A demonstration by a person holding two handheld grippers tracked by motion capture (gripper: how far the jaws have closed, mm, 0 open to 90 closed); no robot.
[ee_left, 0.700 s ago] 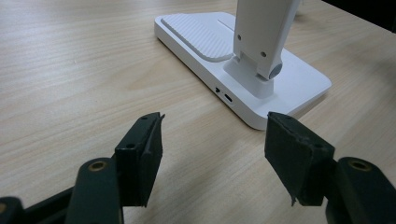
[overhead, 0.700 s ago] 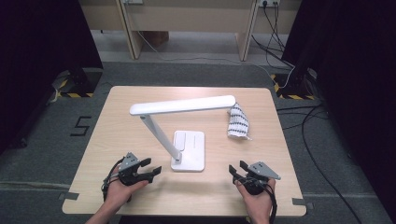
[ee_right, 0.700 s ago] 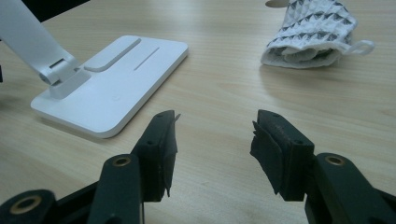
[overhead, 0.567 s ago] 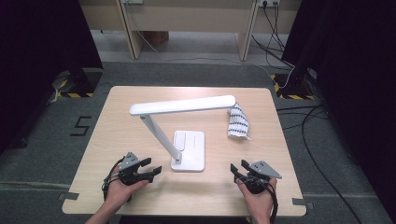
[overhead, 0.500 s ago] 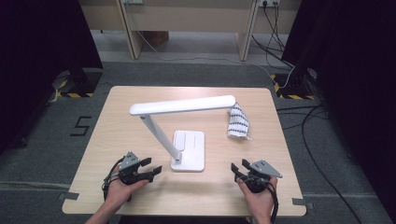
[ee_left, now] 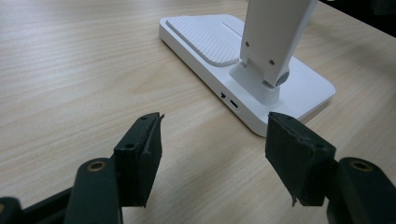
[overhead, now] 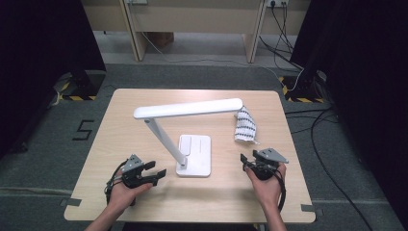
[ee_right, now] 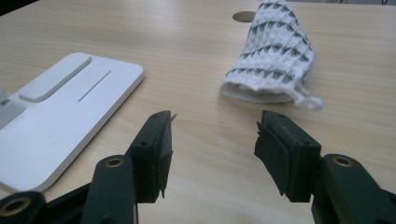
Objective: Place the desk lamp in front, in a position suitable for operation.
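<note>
White plastic desk lamp (overhead: 192, 144) looks top-heavy; either gripper, left (overhead: 153, 173) or right (overhead: 247, 160), jaws apart and empty, could tip it.

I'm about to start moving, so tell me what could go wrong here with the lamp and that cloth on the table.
1. The lamp's long head reaches out over the table, past its base; a nudge to the slanted arm from the open left tool might tip or slide the lamp.
2. The patterned cloth lies partly under the tip of the lamp head in the high view, so the right tool, open in front of it, might bump the head when reaching in.
</note>
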